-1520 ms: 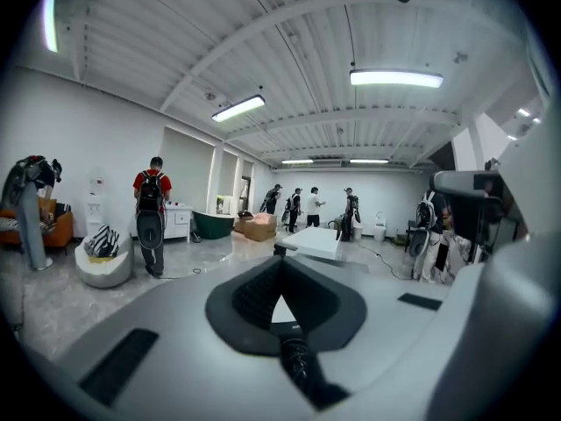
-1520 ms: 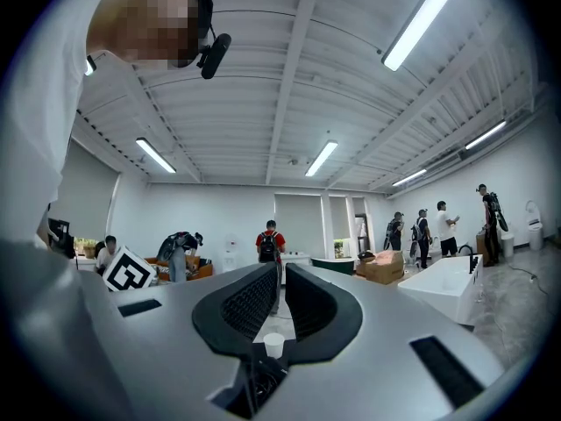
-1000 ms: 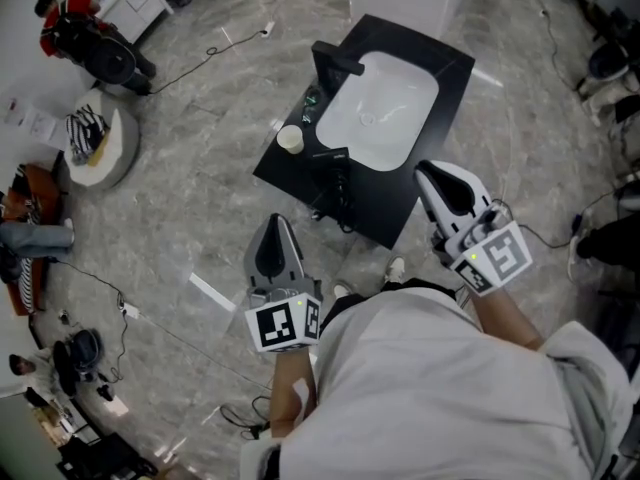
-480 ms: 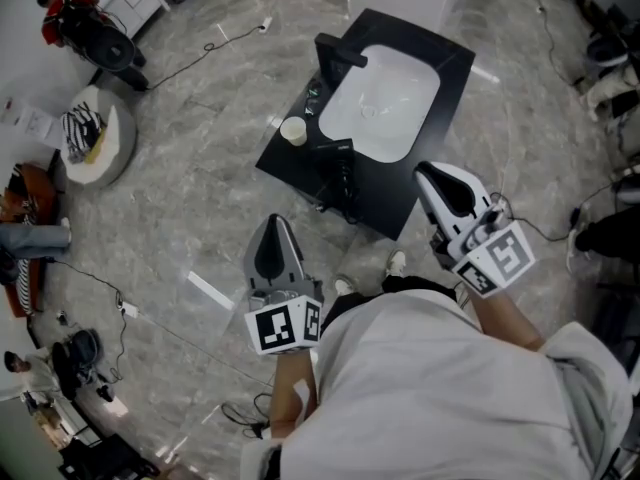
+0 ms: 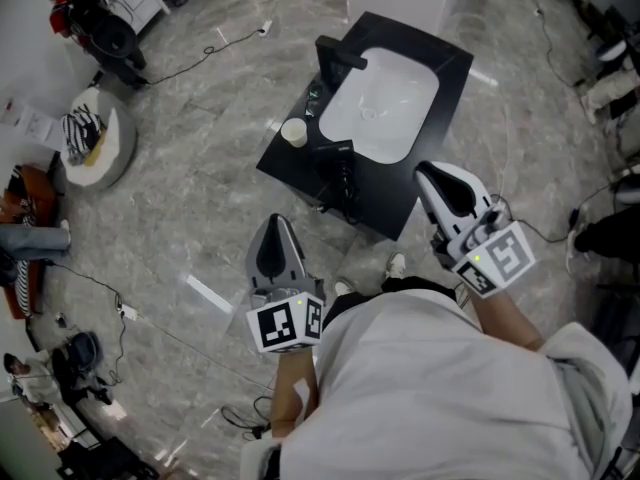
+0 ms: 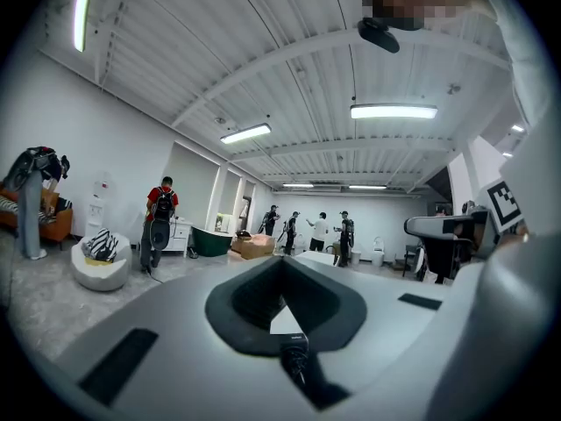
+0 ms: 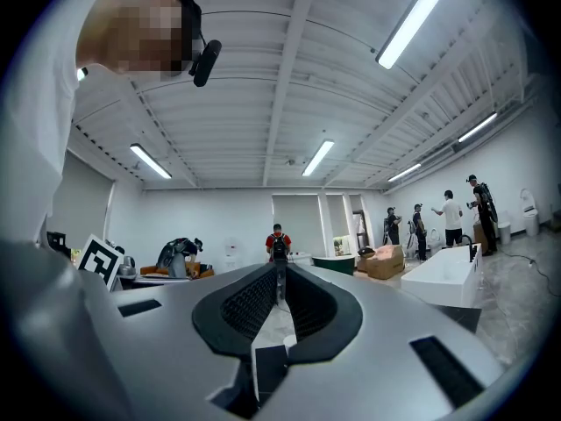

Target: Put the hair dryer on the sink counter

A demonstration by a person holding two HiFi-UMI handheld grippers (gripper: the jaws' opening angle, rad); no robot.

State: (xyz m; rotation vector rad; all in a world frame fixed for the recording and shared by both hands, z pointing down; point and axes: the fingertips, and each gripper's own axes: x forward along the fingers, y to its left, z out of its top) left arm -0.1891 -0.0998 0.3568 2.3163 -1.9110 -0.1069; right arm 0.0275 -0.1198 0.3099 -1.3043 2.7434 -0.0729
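The black sink counter (image 5: 385, 206) stands on the floor ahead of me, with its white basin (image 5: 385, 103) set into the top. My left claw (image 5: 277, 223) and right claw (image 5: 425, 174) are both closed with nothing in them, on my side of the counter. The black hair dryer (image 5: 340, 173) lies on the counter just beside the basin, near a small cup (image 5: 293, 131).

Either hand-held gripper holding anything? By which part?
Nothing held. Left hand-held gripper and right hand-held gripper both shut, empty; hair dryer lies on the sink counter.
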